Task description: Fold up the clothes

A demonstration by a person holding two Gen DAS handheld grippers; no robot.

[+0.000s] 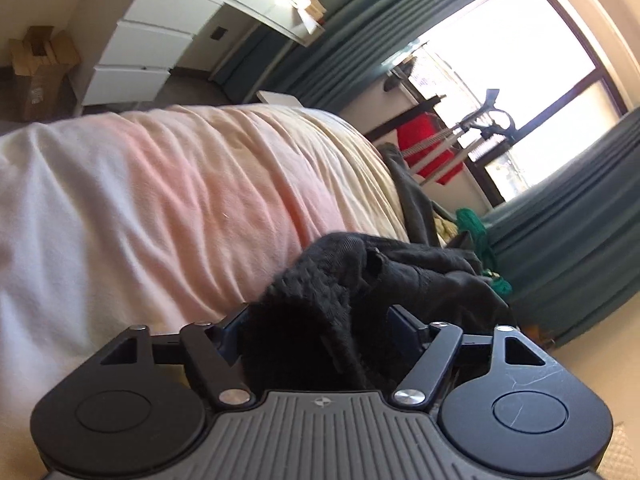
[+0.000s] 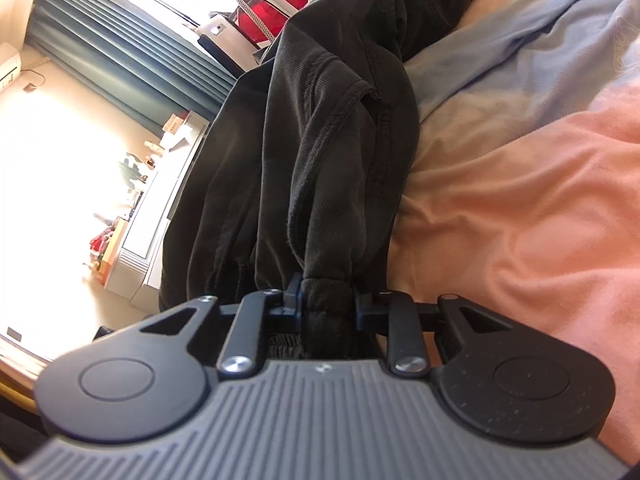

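Left wrist view: cardboard box [image 1: 38, 66] at upper left stands open, contents too dark to tell. White drawer unit [image 1: 136, 56] beside it, drawers closed. The left tongs [image 1: 320, 320] at lower centre stand fairly wide, a bunch of the black garment [image 1: 320, 280] lying between the jaws; can't tell if the pads press on it. The garment sits on the pink bedsheet [image 1: 180, 184] near the bed's right edge. Teal curtains [image 1: 560, 248] and a bright window [image 1: 520, 40] at right, a red item [image 1: 420, 136] on a rack before the window.

Right wrist view: right tongs [image 2: 326, 300] at lower centre are closed narrow, pinching a gathered cuff of the black garment [image 2: 320, 140], which stretches toward top centre across the bedsheet [image 2: 520, 220]. A light blue garment [image 2: 540, 40] lies at upper right, touching it.
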